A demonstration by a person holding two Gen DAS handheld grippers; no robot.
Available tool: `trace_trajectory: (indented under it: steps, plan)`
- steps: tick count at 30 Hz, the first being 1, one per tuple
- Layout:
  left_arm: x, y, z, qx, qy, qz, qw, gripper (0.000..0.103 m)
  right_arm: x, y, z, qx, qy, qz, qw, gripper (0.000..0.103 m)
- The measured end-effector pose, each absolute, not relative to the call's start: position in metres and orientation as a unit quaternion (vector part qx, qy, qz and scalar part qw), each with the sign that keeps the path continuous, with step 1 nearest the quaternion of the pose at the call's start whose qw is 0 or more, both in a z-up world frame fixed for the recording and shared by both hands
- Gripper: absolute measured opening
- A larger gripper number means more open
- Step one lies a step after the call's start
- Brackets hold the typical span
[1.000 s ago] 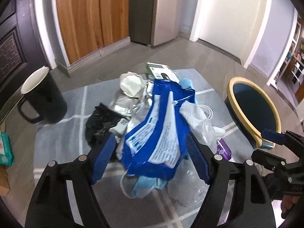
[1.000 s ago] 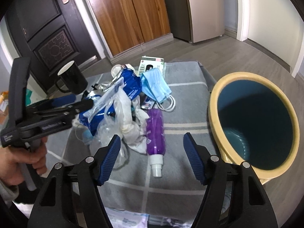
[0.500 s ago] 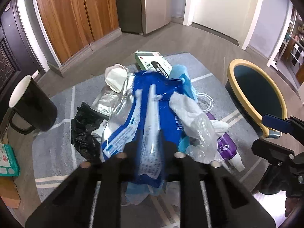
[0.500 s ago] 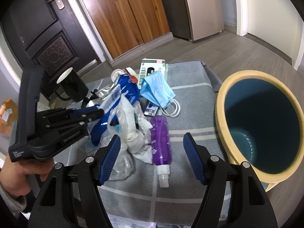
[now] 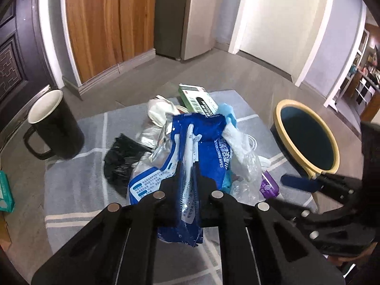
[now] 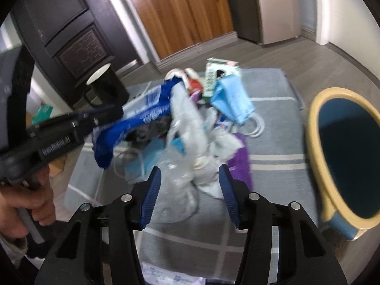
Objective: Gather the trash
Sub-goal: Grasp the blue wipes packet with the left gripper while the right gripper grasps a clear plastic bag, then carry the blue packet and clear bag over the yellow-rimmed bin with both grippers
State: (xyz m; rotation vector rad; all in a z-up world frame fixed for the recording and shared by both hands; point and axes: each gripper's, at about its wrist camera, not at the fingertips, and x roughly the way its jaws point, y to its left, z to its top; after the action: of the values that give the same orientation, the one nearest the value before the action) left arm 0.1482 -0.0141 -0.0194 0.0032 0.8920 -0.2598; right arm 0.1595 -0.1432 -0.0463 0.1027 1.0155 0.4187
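Wipes pack [image 5: 190, 156] pinched between left fingers [image 5: 179, 174]; right fingers [image 6: 152, 190] apart, straddling clear plastic [image 6: 182, 185].

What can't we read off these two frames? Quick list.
- Bin contents: dark inside in both views, near side cut by the frame edge in the right wrist view.
- Under the pile: the wipes pack held by the left tool covers it in the left wrist view.
- Purple bottle: motion-blurred in the right wrist view, mostly behind plastic in the left.
- Box text: too small.
- Right tool: open; contact with the plastic unclear from blur.
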Motion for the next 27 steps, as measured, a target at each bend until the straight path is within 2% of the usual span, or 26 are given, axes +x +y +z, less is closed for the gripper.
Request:
trace_trajectory:
  steps: [8,9,12,16,27]
  plan:
    - [0.142,0.014,-0.009,-0.027,0.412,-0.11,0.904,0.006,0.162,-0.11,-0.065,0.02,0.51,0.215,0.833,0.053]
    - [0.142,0.016,-0.008,-0.03,0.411,-0.108,0.905,0.006,0.162,-0.106,-0.068,0.016,0.513,0.216,0.83,0.05]
    - [0.141,0.022,-0.006,-0.035,0.406,-0.105,0.907,0.006,0.162,-0.1,-0.072,0.006,0.519,0.219,0.826,0.03]
    - [0.14,0.029,-0.003,-0.044,0.4,-0.099,0.91,0.006,0.16,-0.102,-0.065,0.006,0.51,0.232,0.828,0.022]
    - [0.141,0.037,0.018,-0.065,0.376,-0.094,0.92,0.006,0.155,-0.13,-0.008,0.072,0.447,0.26,0.853,0.021]
